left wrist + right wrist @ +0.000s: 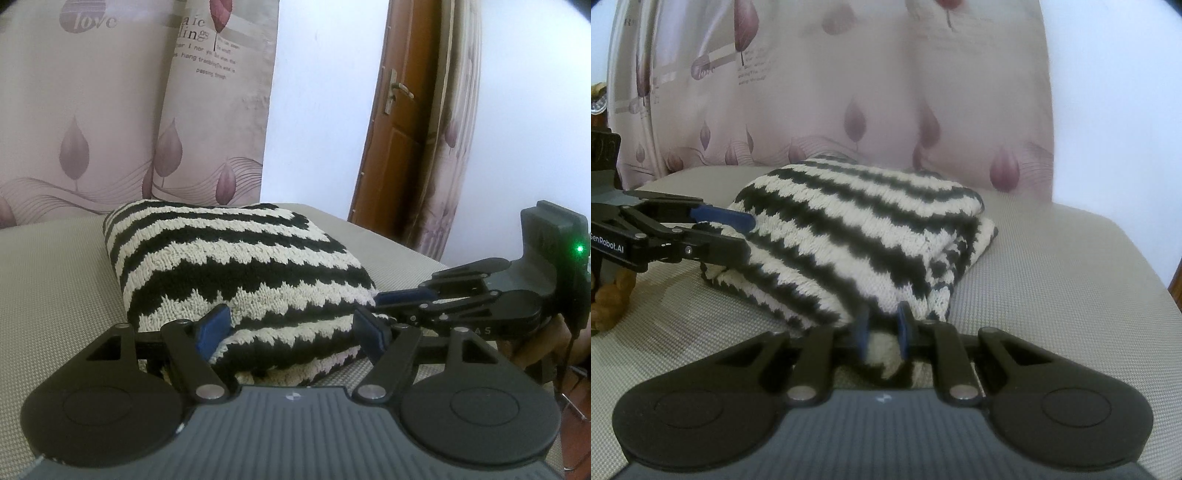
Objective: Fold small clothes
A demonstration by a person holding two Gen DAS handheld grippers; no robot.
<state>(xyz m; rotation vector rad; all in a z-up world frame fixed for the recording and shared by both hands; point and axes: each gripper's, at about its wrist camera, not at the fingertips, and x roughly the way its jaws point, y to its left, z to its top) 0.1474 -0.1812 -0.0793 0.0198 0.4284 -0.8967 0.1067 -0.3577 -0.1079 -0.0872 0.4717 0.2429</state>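
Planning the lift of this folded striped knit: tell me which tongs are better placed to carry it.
Right. The right tongs are closed on the striped knit's near corner, while the left tongs stand wide open around another edge, gripping nothing.

One striped knit garment (236, 266), two grippers, one door (391, 122).

Left tool (295, 326) spread wide around folded striped knit (236, 266); right tool (399, 297) pinches its edge.

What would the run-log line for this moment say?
stage: fold mostly done | sweater: folded bundle on cushion | left claw: open, straddling sweater edge | right claw: shut on sweater
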